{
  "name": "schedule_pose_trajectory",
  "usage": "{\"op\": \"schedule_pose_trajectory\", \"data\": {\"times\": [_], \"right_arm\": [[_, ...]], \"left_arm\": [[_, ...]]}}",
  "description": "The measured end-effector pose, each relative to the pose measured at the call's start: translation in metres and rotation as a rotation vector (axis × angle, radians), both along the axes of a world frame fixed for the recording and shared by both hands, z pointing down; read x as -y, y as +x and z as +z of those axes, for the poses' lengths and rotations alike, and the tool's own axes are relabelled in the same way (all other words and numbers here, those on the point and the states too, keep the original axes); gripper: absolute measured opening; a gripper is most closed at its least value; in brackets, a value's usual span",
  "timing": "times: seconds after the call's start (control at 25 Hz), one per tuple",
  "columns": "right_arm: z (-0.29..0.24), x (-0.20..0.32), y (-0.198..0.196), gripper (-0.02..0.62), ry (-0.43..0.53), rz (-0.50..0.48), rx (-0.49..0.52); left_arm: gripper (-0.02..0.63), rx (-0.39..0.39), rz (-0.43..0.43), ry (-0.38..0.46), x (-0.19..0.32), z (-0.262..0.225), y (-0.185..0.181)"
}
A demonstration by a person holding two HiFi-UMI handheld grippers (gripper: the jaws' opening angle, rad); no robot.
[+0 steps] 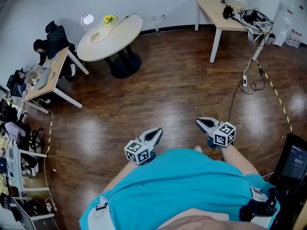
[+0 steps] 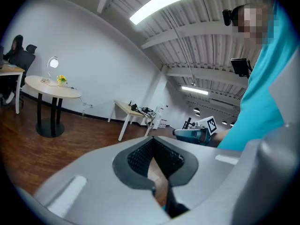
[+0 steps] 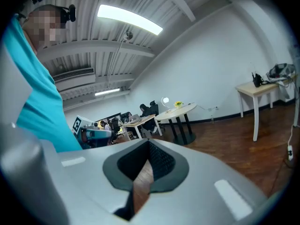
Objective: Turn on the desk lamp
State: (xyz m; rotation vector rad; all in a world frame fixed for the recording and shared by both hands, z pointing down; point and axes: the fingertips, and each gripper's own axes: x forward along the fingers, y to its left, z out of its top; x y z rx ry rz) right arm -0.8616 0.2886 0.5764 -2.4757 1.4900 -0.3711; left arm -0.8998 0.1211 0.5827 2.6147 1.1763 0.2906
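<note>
Plainly both claws are carried low against the person's teal shirt (image 1: 182, 181), lower middle of the head view, likely because the desk lamp (image 1: 87, 19) stands well apart on the round table (image 1: 122, 30) at upper left. The left gripper (image 1: 157, 132) and right gripper (image 1: 199, 122) are each clenched tip to tip, with nothing between them. The lamp's head shows bright white; lit or merely pale, I cannot tell

My left gripper (image 2: 153, 140) has its jaws closed tip to tip with nothing between them, only wooden floor (image 2: 28, 144) behind. Well away on the left, the desk lamp (image 2: 53, 63) stands on a round table (image 2: 33, 82), near yellow flowers (image 2: 61, 80).
</note>
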Motion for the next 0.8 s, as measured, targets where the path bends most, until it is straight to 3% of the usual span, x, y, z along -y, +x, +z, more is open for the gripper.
{"op": "schedule_pose_trajectory", "data": {"times": [0.2,0.4,0.52,0.8], "right_arm": [[0.005,0.071,-0.021,0.002,-0.007,-0.016,0.05],[0.007,0.094,-0.066,0.0,0.059,-0.047,0.092],[0.015,0.095,-0.083,0.0,0.024,-0.063,0.073],[-0.012,0.053,-0.081,0.0,0.02,-0.03,0.003]], "left_arm": [[0.02,0.058,0.018,-0.057,0.053,-0.002,-0.007],[0.02,0.008,0.036,-0.046,0.054,-0.006,-0.038],[0.02,0.006,0.016,-0.077,0.056,-0.01,-0.05],[0.018,-0.038,0.04,-0.044,0.018,-0.031,-0.056]]}}
